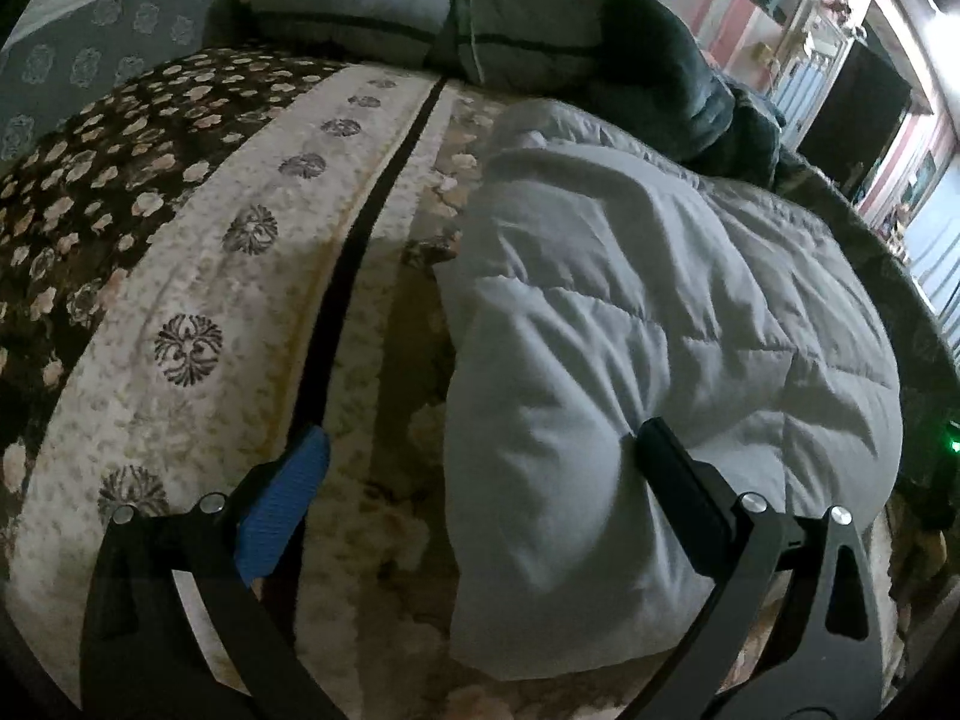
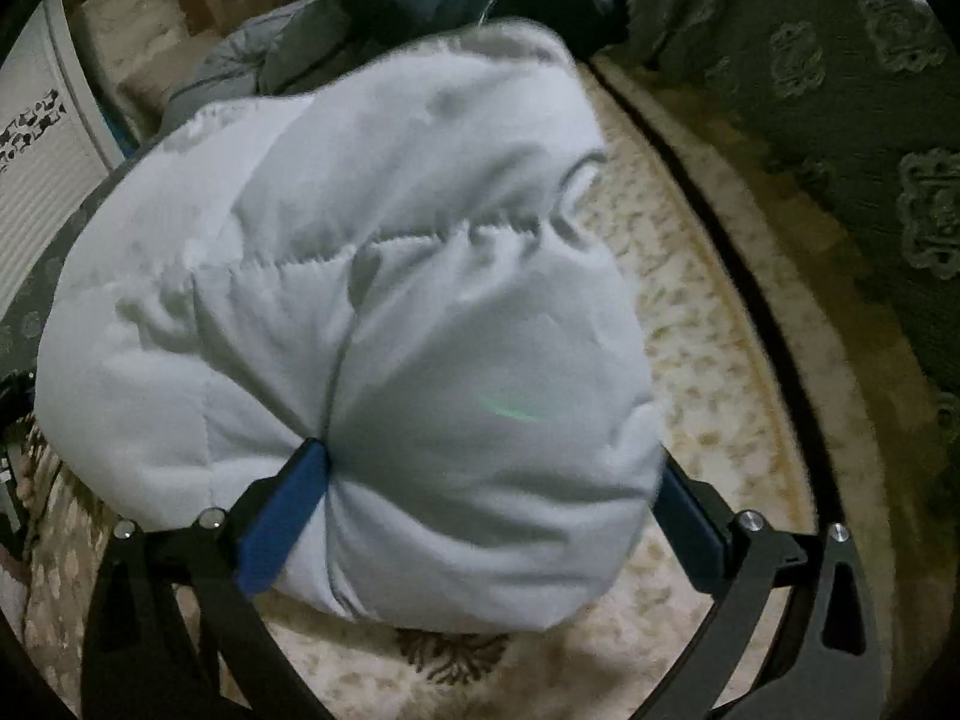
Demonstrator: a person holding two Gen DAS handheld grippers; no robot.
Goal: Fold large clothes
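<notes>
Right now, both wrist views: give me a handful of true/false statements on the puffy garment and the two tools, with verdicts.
1. The pale quilted jacket lies on a patterned bedspread. True.
2. The left tool is shut on a sleeve. False: its jaws are spread wide, one fingertip pressing into the jacket.
3. The right tool has the jacket's bulk between its open fingers. True.
4. The jacket is bright red. False: pale grey-white.
5. Dark grey bedding is piled beyond the jacket. True.

Pale grey quilted puffer jacket (image 1: 630,324) lies bunched, puffy, on the bed.
</notes>
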